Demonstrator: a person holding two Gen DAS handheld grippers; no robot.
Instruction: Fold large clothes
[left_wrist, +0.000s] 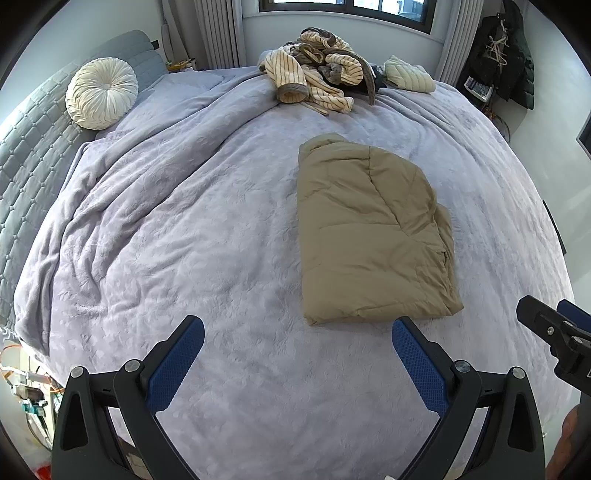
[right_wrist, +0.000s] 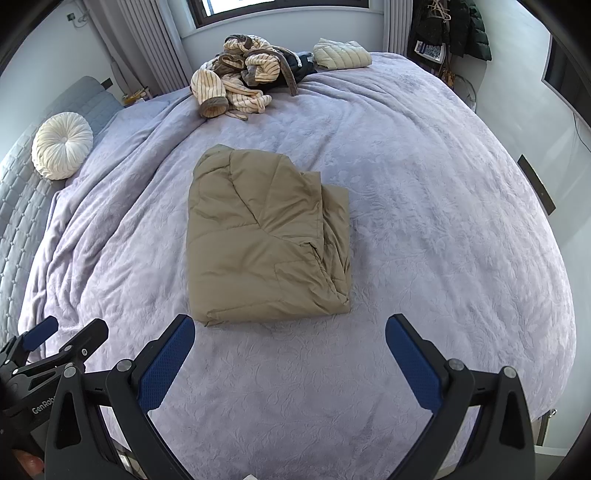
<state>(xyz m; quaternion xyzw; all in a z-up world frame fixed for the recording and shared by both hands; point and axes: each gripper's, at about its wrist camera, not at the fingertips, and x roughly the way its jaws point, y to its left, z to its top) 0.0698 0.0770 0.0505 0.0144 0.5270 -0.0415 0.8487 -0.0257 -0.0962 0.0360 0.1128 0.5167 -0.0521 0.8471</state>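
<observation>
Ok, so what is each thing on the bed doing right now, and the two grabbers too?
Tan jacket: folded into a neat packet, lying flat mid-bed.
Striped robe: crumpled in a heap, not folded.
Pale quilted garment: folded, at the far edge.
Round pillow: propped against the headboard.
Purple blanket: spread out, wrinkled on the pillow side.
Left gripper: fingers open, empty.
Right gripper: fingers open, empty.

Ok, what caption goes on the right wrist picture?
Folded tan jacket on the purple bed, open right gripper empty.
</observation>
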